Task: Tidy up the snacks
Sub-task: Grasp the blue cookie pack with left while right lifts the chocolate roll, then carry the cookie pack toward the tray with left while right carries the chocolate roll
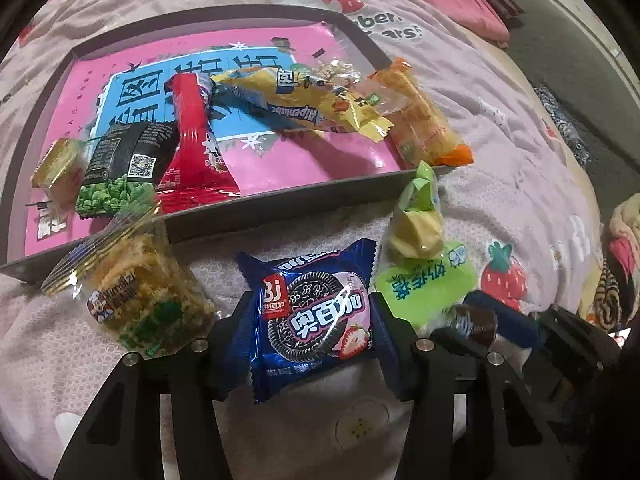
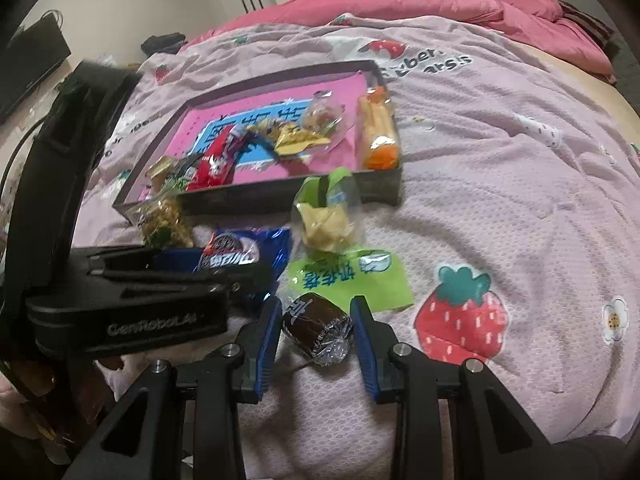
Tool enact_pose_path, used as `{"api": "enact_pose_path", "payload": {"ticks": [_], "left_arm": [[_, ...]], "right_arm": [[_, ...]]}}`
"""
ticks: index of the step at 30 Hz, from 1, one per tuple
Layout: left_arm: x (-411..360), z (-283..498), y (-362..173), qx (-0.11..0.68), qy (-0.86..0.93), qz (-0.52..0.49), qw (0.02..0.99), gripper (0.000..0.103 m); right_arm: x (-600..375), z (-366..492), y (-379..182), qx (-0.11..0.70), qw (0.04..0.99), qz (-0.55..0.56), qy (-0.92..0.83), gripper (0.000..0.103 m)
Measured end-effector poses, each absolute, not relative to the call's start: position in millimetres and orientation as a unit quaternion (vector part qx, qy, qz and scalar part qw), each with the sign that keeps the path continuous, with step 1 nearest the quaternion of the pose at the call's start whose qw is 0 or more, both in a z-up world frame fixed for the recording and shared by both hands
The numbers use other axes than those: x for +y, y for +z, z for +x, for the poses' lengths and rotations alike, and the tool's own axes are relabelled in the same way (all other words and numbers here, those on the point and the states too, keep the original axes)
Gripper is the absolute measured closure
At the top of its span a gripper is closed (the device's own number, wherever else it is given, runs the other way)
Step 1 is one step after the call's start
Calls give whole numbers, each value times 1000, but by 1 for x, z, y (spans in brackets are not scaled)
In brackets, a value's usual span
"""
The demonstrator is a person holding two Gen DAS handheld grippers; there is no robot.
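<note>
Snacks lie on a pink strawberry-print bedspread (image 2: 500, 184), some inside a shallow grey tray (image 1: 280, 210) ahead of both grippers. Left gripper (image 1: 312, 328) has its fingers pressed on the blue sandwich-cookie packet (image 1: 314, 312). Right gripper (image 2: 316, 330) brackets a brown wrapped roll (image 2: 316, 326); whether it pinches it I cannot tell. Beyond the bed: a rumpled pink duvet (image 2: 460, 8), pale walls, a dark screen (image 2: 32, 60) far left
</note>
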State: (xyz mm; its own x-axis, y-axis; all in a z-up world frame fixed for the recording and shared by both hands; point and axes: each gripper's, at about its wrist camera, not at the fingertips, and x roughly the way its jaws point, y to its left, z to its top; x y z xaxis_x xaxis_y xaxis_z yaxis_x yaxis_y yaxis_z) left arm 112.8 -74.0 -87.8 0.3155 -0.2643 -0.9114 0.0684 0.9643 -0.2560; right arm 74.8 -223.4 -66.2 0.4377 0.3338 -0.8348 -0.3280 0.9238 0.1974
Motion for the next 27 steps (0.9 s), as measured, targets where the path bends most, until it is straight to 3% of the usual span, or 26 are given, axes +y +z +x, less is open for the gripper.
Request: {"api": "enact_pose_path", "payload": {"ticks": [27], "left_arm": [[-32, 63, -22, 517, -118, -108, 841, 47]], "right_arm": [[-223, 69, -25, 389, 895, 2, 217, 67]]}}
